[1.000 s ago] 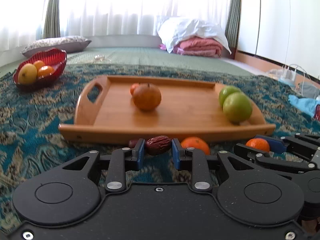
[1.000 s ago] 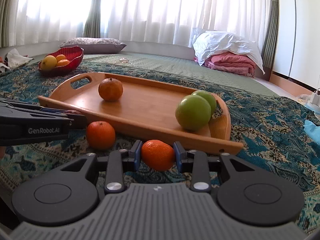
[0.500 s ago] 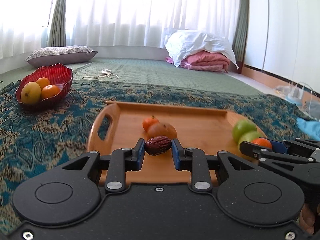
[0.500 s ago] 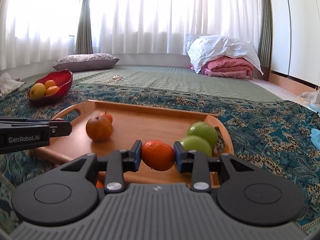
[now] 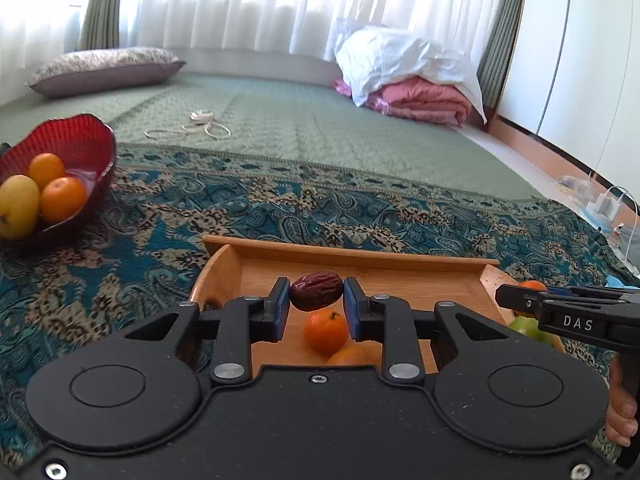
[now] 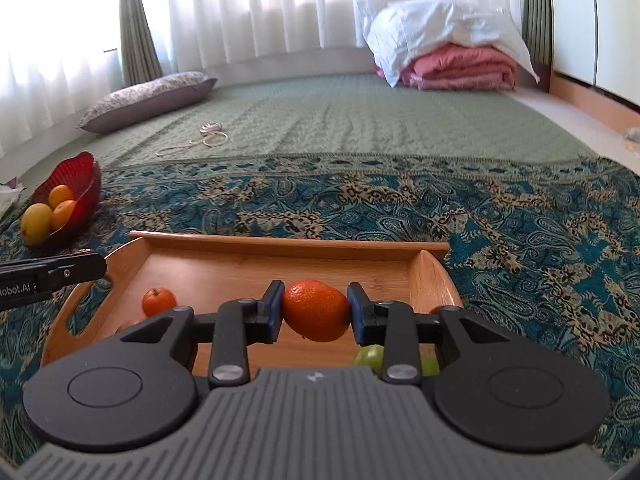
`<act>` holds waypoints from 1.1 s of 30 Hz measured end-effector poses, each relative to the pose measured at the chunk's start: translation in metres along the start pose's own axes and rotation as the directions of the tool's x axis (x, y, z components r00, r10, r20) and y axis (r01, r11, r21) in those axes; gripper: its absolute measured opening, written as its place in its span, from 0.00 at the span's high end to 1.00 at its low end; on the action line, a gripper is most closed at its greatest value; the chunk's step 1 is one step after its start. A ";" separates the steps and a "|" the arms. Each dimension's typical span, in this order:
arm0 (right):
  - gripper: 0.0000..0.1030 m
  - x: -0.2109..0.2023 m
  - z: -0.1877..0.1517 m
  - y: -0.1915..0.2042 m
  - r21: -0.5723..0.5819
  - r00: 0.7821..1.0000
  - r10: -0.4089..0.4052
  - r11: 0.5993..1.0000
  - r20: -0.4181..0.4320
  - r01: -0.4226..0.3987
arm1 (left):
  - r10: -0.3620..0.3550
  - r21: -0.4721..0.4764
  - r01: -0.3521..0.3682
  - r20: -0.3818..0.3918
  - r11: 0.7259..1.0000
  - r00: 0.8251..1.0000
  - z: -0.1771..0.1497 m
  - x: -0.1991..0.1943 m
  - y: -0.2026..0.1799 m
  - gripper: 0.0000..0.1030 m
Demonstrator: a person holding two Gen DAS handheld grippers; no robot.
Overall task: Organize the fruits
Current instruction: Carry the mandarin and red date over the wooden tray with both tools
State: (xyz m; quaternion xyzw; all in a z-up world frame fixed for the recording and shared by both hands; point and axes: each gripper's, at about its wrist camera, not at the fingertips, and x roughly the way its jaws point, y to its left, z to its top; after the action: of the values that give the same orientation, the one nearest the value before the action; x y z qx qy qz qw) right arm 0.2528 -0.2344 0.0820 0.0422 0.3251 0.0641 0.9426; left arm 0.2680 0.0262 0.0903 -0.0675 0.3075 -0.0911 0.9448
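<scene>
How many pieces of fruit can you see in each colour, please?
Orange: 5 (held mandarin, small tray mandarin, half-hidden tray fruit, two bowl oranges)
Green: 2 (apples, partly hidden)
Yellow: 1 (bowl fruit)
Dark brown: 1 (date)
Total: 9

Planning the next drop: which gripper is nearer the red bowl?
Left. The left gripper, holding the date, is at the tray end nearest the red bowl; the right gripper is farther right.
</scene>
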 end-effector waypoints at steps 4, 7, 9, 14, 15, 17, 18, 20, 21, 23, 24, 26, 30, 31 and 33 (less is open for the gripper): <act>0.62 0.025 0.016 -0.009 0.029 0.998 -0.016 0.999 -0.056 0.017 | -0.025 -0.006 0.025 -0.110 1.000 0.994 0.015 0.042 0.006 0.74; 0.62 0.042 0.021 -0.020 0.071 0.994 -0.025 0.997 -0.103 0.033 | -0.015 -0.017 0.012 -0.174 1.000 0.985 0.021 0.068 0.010 0.74; 0.62 0.049 0.021 -0.027 0.104 0.992 -0.024 0.994 -0.120 0.036 | -0.007 -0.029 0.001 -0.198 1.000 0.980 0.022 0.081 0.011 0.74; 0.62 0.061 0.019 -0.037 0.134 0.989 -0.033 0.990 -0.147 0.052 | 0.000 -0.035 -0.008 -0.216 0.999 0.976 0.020 0.098 0.008 0.74; 0.62 0.063 0.018 -0.038 0.132 0.988 -0.035 0.990 -0.151 0.056 | -0.004 -0.037 -0.004 -0.217 0.999 0.976 0.019 0.100 0.007 0.74; 0.62 0.066 0.017 -0.039 0.130 0.987 -0.041 0.990 -0.158 0.062 | -0.008 -0.037 0.000 -0.223 0.999 0.975 0.017 0.103 0.005 0.74; 0.62 0.067 0.017 -0.039 0.124 0.986 -0.048 0.990 -0.160 0.069 | -0.006 -0.031 -0.001 -0.224 1.000 0.974 0.017 0.104 0.004 0.74; 0.62 0.069 0.016 -0.041 0.124 0.985 -0.053 0.990 -0.164 0.074 | 0.004 -0.020 -0.008 -0.226 1.000 0.974 0.016 0.106 0.002 0.74; 0.62 0.070 0.015 -0.042 0.127 0.985 -0.054 0.989 -0.165 0.075 | 0.006 -0.017 -0.011 -0.228 1.000 0.974 0.015 0.107 0.002 0.74; 0.62 0.072 0.014 -0.042 0.120 0.984 -0.062 0.989 -0.167 0.083 | 0.006 -0.013 -0.010 -0.229 1.000 0.973 0.015 0.108 0.001 0.74; 0.62 0.072 0.014 -0.042 0.117 0.984 -0.065 0.989 -0.168 0.085 | 0.007 -0.011 -0.010 -0.228 1.000 0.974 0.014 0.108 0.002 0.74; 0.62 0.073 0.013 -0.042 0.116 0.983 -0.066 0.989 -0.170 0.087 | 0.011 -0.008 -0.013 -0.227 1.000 0.974 0.014 0.108 0.002 0.74; 0.62 0.074 0.012 -0.041 0.109 0.983 -0.071 0.990 -0.172 0.091 | 0.015 -0.013 -0.018 -0.227 1.000 0.974 0.014 0.109 0.004 0.74; 0.62 0.074 0.012 -0.041 0.105 0.983 -0.073 0.990 -0.170 0.092 | 0.015 -0.013 -0.019 -0.228 1.000 0.974 0.014 0.109 0.004 0.74; 0.62 0.074 0.011 -0.041 0.101 0.983 -0.075 0.990 -0.169 0.093 | 0.018 -0.009 -0.021 -0.230 1.000 0.973 0.013 0.110 0.003 0.74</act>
State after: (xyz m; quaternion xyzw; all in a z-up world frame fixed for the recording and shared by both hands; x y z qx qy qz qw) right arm 0.3217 -0.2647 0.0408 0.0741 0.4065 0.0097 0.9106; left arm 0.3634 0.0069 0.0376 -0.0587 0.4157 -0.0873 0.9034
